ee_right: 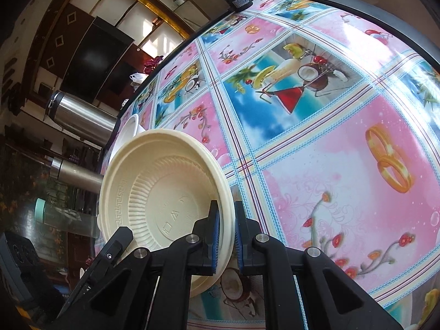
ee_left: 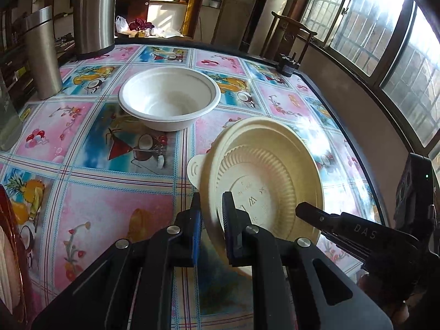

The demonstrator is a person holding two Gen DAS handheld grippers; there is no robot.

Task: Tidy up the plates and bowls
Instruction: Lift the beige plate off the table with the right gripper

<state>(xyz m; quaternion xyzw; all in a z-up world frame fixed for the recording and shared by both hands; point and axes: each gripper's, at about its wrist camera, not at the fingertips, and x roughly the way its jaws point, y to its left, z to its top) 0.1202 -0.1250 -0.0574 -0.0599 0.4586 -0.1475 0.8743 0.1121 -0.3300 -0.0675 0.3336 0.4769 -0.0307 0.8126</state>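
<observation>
A cream ribbed plate (ee_left: 264, 170) with a small tab on its rim is held tilted on edge above the patterned tablecloth, its inside facing both cameras. My left gripper (ee_left: 211, 200) is shut on its near rim. My right gripper (ee_right: 226, 209) is shut on the rim of the same plate (ee_right: 159, 187) from the other side. One of the right fingers (ee_left: 316, 216) lies across the plate's inside in the left wrist view. A white bowl (ee_left: 170, 101) stands upright on the table beyond the plate, and only its edge (ee_right: 132, 129) shows in the right wrist view.
Two steel flasks (ee_left: 93, 11) (ee_left: 41, 55) stand at the table's far left. A small black device (ee_left: 287, 64) sits on the far edge. A red holder with white plates (ee_left: 8, 247) is at the left border. A clear bottle (ee_right: 60, 217) lies beyond the plate. Windows and a wooden chair (ee_left: 291, 33) are on the right.
</observation>
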